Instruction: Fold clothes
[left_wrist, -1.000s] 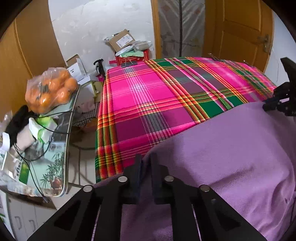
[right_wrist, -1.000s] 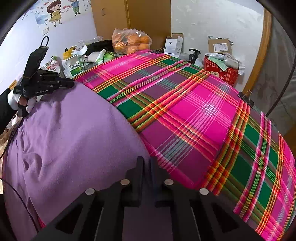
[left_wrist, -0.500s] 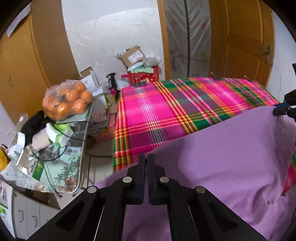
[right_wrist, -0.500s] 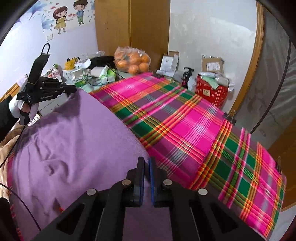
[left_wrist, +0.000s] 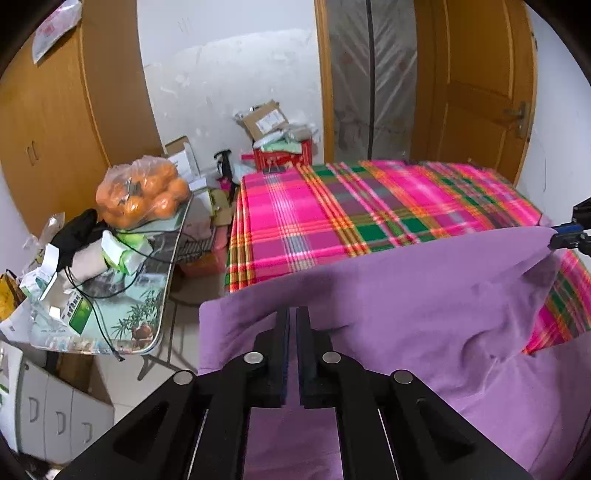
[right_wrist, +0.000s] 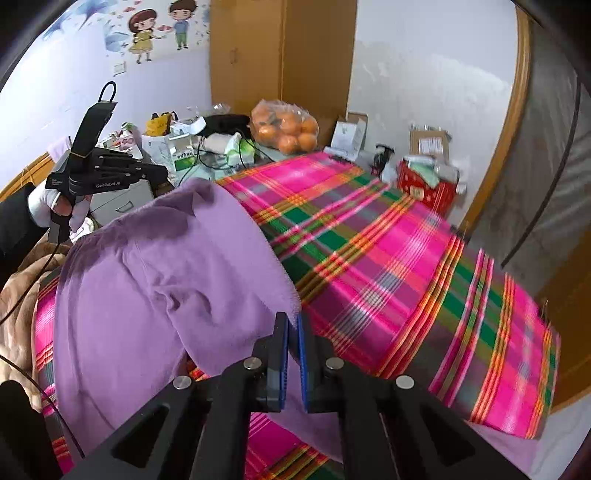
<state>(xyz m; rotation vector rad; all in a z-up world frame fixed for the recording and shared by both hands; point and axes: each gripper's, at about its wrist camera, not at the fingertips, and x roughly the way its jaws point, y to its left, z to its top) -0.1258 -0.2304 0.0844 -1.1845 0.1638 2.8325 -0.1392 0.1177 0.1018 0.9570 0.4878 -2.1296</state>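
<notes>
We have both tongs, left (left_wrist: 293, 317) and right (right_wrist: 291, 325), clamped on the soft, seemingly light purple garment's (left_wrist: 424, 295) top edge.

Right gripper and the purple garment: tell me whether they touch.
Touching. The right wrist view shows the right gripper shut on the upper edge of the purple garment, cloth pinched between its pads.

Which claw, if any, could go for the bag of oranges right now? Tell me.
Probably neither. The left claw and right claw are each shut on the purple garment, so both are occupied; the bag of oranges sits uncovered on the side table.
</notes>
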